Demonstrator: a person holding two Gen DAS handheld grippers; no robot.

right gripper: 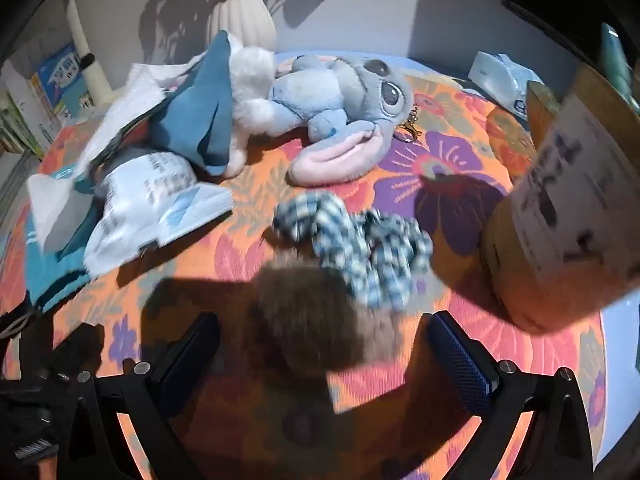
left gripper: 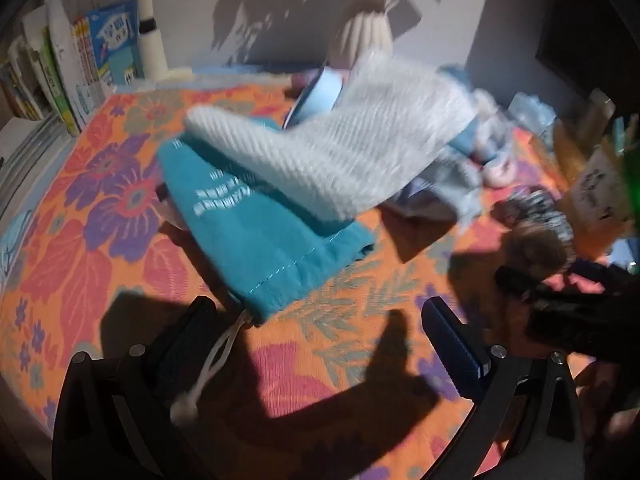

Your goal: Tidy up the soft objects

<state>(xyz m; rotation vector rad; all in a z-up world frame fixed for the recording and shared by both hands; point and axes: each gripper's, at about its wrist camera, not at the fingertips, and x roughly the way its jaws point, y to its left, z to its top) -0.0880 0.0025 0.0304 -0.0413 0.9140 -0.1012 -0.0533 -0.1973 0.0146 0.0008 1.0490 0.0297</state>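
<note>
A brown furry pompom [right gripper: 320, 316] lies low in the centre of the right wrist view on a bright floral tablecloth [right gripper: 452, 184], touching a blue-and-white checked scrunchie [right gripper: 360, 240] just above it. The right gripper [right gripper: 324, 356] hangs over the cloth with its jaws spread wide, the pompom's lower edge between the fingertips but no pad pressing on it. Higher in that frame a blue plush toy [right gripper: 332, 96] with large pink-lined ears lies on its side, beside a white fluffy toy [right gripper: 252, 80] partly covered by dark teal fabric, with a printed white cloth [right gripper: 156, 196] at centre left. A cream ribbed vase [right gripper: 244, 16] stands against the wall at the top, a tissue pack [right gripper: 504, 76] sits upper right, and a tan cylindrical container [right gripper: 560, 208] fills the right edge. In the left wrist view, a teal drawstring pouch [left gripper: 264, 232] lies at centre, its white cord [left gripper: 216, 356] trailing down past the left finger of the left gripper [left gripper: 320, 344], whose jaws stand fully apart and grip nothing. A blurred white knitted cloth [left gripper: 340, 148] drapes over the pouch's upper end. Books [left gripper: 76, 68] stand in the upper left of that frame.
</note>
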